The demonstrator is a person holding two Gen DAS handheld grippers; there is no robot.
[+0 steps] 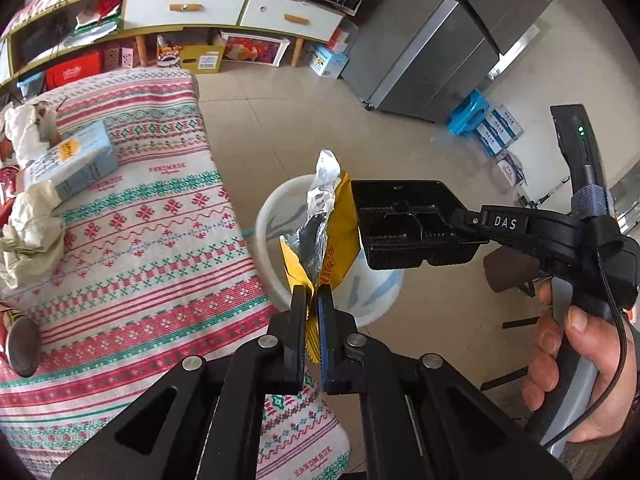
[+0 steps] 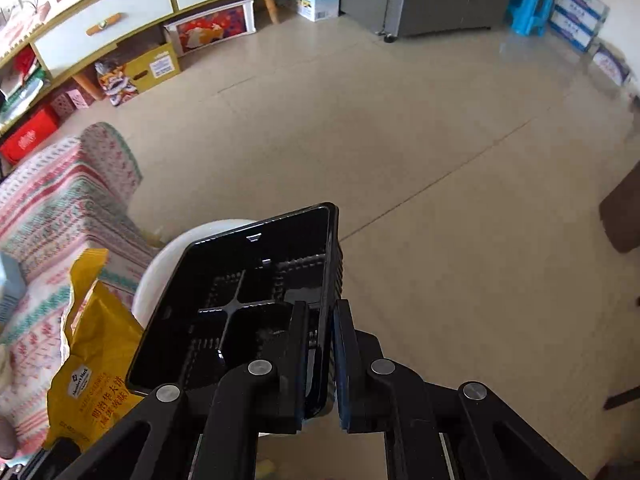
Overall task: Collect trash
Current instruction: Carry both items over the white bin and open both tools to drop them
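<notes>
Left wrist view: the yellow wrapper [image 1: 340, 236] is pinched by the left tool [image 1: 314, 312], and the black tray [image 1: 404, 224] by the right tool [image 2: 320, 320], both right above the white bin [image 1: 276, 208].

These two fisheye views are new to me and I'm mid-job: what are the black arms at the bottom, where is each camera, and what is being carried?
Each view comes from a camera mounted on a hand-held gripper, looking along its jaws; a person's hand holds the right one.

The left gripper is shut on a yellow snack bag with a silver lining. The right gripper is shut on the wall of a black plastic tray.

Both hang over a white bin on the tiled floor beside a table with a patterned cloth. A blue box and crumpled paper still lie on the cloth.
</notes>
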